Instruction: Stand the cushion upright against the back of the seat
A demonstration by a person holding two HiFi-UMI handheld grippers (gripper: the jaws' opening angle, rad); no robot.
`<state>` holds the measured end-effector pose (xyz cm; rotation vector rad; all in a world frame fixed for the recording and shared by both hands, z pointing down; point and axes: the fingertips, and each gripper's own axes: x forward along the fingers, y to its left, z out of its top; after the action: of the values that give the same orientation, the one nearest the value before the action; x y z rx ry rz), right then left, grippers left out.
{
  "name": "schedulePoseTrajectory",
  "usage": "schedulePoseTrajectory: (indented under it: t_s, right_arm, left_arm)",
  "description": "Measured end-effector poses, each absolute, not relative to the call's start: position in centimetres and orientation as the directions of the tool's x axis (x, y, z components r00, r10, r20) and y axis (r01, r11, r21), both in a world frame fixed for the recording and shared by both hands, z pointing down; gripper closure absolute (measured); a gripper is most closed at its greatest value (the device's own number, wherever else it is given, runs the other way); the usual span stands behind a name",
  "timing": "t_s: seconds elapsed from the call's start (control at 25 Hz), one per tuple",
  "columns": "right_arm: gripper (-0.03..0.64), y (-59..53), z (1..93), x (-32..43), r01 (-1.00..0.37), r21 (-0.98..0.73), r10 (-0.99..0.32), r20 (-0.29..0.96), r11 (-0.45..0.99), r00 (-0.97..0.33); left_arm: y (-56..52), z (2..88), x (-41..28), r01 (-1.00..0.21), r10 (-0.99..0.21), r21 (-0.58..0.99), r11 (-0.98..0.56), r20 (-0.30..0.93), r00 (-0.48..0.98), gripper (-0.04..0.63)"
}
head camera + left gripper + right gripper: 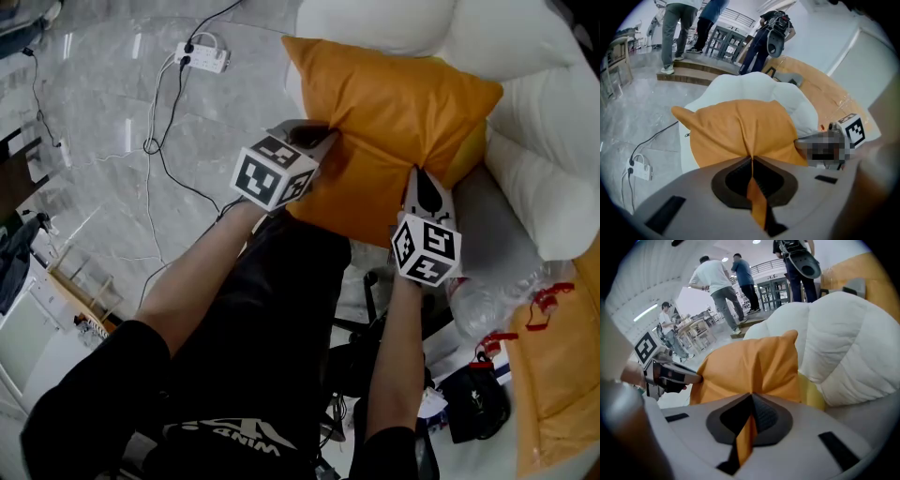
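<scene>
pinching a fold of orange cover, the left gripper (314,141) is clamped on the near edge of the cushion (394,112). the right gripper (425,187) bites the same edge further along. the cushion hangs tilted over the white seat (534,141), not yet upright against its back. it looks light, soft and floppy, and the cover may slip. a hold near both corners should stop sagging.

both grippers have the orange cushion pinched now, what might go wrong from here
The left gripper and right gripper each pinch only a thin fold of the orange cushion cover, so it may slip free when lifted. The white seat looks soft and rounded, so the cushion may slump or tip forward instead of standing.
</scene>
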<state>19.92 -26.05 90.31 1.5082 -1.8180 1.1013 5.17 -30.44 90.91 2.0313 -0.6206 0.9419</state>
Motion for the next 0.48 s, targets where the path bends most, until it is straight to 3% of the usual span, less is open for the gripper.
schedulePoseTrajectory:
  t_s: [0.48]
  right_arm:
    - [0.592,-25.1,78.1,30.9,-0.948,-0.233,-0.761,0.648,-0.218,0.016]
  left_arm:
    - [-35.1,76.7,19.0,-0.384,-0.139,0.291,-0.876,0.611,0.779,0.583]
